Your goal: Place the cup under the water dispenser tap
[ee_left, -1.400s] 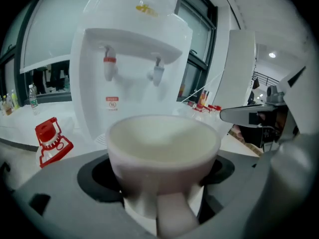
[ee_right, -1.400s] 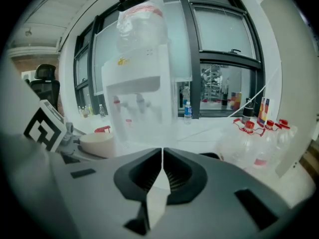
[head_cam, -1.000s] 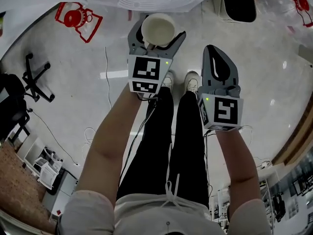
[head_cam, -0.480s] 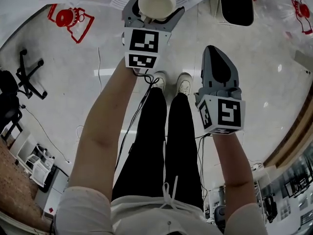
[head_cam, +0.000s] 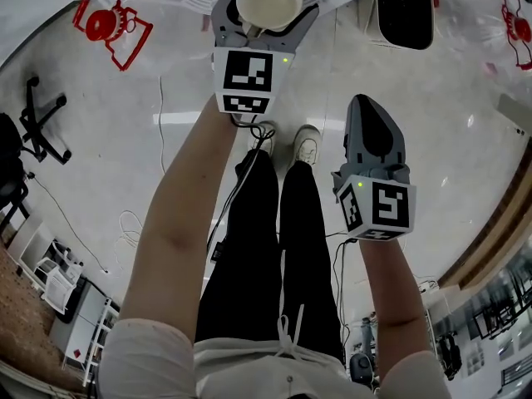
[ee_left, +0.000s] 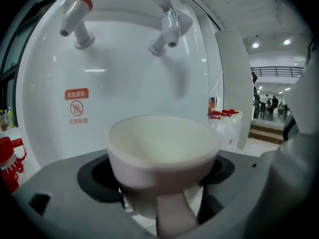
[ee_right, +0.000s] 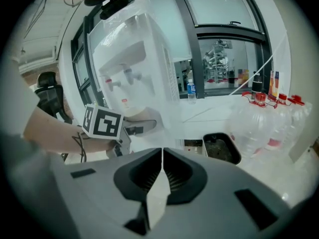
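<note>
A white cup (head_cam: 268,2) with a handle sits upright between the jaws of my left gripper (head_cam: 264,15), which is shut on its sides. In the left gripper view the cup (ee_left: 164,151) is close in front of the white water dispenser (ee_left: 119,83). It sits below the dispenser's red-capped tap (ee_left: 75,15) and silver tap (ee_left: 167,29), nearer the silver one. My right gripper (head_cam: 371,131) hangs lower at the right, shut and empty. Its jaws meet (ee_right: 162,166) and face the dispenser (ee_right: 132,68) from a distance.
A black bin (ee_right: 219,147) stands on the floor right of the dispenser, with red-capped water bottles (ee_right: 271,118) beyond it. An office chair (head_cam: 37,123) is at the left, red bottle carriers (head_cam: 112,25) are at the top left, and cables lie by my feet.
My left gripper has carried the cup up the head view, closer to the dispenser. The right gripper has sunk a little and stays shut.
</note>
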### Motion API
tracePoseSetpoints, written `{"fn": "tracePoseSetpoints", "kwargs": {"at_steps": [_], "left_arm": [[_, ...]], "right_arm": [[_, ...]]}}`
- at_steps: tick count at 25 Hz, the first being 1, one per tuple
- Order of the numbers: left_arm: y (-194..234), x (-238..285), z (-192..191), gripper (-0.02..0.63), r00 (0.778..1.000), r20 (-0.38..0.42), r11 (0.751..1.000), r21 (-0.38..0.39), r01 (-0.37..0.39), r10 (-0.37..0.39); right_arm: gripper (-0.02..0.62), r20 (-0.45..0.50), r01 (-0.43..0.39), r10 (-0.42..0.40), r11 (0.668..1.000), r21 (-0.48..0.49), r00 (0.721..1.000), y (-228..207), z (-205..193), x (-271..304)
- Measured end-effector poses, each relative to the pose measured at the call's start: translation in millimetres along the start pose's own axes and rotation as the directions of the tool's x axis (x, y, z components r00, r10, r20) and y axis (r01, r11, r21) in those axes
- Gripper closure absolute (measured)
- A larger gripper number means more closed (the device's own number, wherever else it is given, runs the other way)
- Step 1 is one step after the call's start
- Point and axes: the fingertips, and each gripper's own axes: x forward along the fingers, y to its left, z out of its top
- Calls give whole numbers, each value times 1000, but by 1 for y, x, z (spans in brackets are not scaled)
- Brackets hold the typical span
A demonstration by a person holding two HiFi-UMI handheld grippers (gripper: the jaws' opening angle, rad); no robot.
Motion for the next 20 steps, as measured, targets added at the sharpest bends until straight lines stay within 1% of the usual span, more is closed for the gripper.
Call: {"fn": "tracePoseSetpoints", "kwargs": {"at_steps": [3, 6, 7, 12, 20], "left_arm": [[1, 0, 0, 152, 1000, -2, 1000, 11, -10, 10], [-2, 2, -3, 150, 999, -31, 996, 82, -34, 37], [-1, 2, -3, 150, 998, -29, 995, 88, -47, 50], [9, -2, 0, 106, 995, -9, 994, 45, -103, 104], [16, -4, -1, 71, 986, -28, 986, 35, -165, 166]], "right_arm": [[566, -2, -5, 5, 1000, 13, 1000, 0, -1, -2], [566, -14, -8, 8, 1000, 26, 1000, 0, -6, -4], [566, -19, -8, 8, 999, 31, 1000, 0, -8, -5], [566, -34, -20, 21, 999, 38, 999, 4, -15, -8], [566, -42, -36, 38, 999, 40, 998, 8, -17, -8]]}}
